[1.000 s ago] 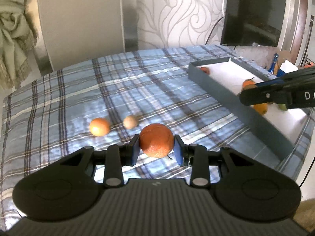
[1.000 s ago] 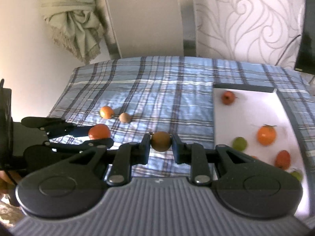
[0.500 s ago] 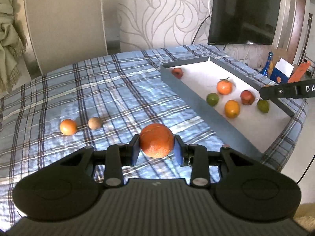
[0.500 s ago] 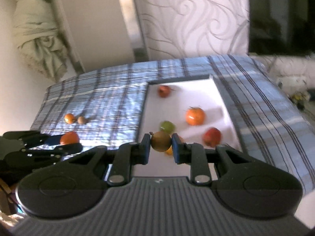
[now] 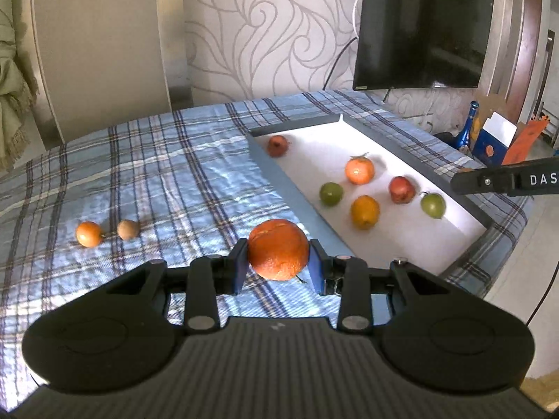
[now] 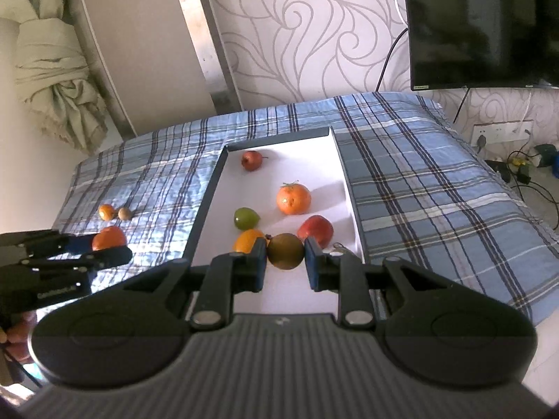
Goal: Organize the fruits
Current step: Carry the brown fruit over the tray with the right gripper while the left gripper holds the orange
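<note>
Left gripper (image 5: 278, 267) jaws clamp an orange (image 5: 278, 249) above the plaid cloth (image 5: 157, 181), the tray (image 5: 279, 178) just beyond. Right gripper (image 6: 285, 263) jaws pinch a brown-green fruit (image 6: 285, 251) over the tray's white floor, likely for release among fruits there.

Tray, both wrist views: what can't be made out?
- Right wrist: tray's near end sits behind the right claw and its brown-green fruit; the orange fruit is half covered.
- Left wrist: tray's far right rim is crossed by the right claw.
</note>
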`<act>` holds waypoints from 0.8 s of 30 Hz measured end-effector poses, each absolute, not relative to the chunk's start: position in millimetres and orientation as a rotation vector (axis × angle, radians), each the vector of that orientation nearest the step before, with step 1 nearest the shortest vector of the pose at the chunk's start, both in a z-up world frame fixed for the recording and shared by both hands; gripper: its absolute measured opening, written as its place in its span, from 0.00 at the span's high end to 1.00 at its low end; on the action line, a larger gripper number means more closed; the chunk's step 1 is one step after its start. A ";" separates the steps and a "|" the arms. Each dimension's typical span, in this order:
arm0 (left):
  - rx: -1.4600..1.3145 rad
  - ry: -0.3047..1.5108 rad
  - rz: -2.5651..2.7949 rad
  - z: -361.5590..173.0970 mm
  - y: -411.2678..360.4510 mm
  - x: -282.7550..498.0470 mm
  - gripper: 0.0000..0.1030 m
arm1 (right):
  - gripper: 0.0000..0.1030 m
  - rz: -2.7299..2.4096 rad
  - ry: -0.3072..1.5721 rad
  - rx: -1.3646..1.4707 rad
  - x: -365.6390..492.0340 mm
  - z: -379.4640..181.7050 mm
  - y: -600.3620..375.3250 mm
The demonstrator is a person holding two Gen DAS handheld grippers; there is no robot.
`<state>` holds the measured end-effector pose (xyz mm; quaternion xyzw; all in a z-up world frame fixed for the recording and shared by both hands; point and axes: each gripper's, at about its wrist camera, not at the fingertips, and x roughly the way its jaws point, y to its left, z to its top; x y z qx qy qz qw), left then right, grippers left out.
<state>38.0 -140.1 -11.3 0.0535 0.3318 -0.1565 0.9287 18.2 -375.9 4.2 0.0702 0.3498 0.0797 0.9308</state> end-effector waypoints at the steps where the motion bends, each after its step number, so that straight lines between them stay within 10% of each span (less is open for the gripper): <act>1: 0.109 0.680 -0.319 -12.0 -143.2 36.4 0.60 | 0.75 0.166 0.718 0.142 17.5 3.9 -377.9; 24: 0.054 0.641 -0.179 2.6 -130.7 4.3 0.60 | 0.74 0.314 0.740 0.024 87.4 2.0 -352.7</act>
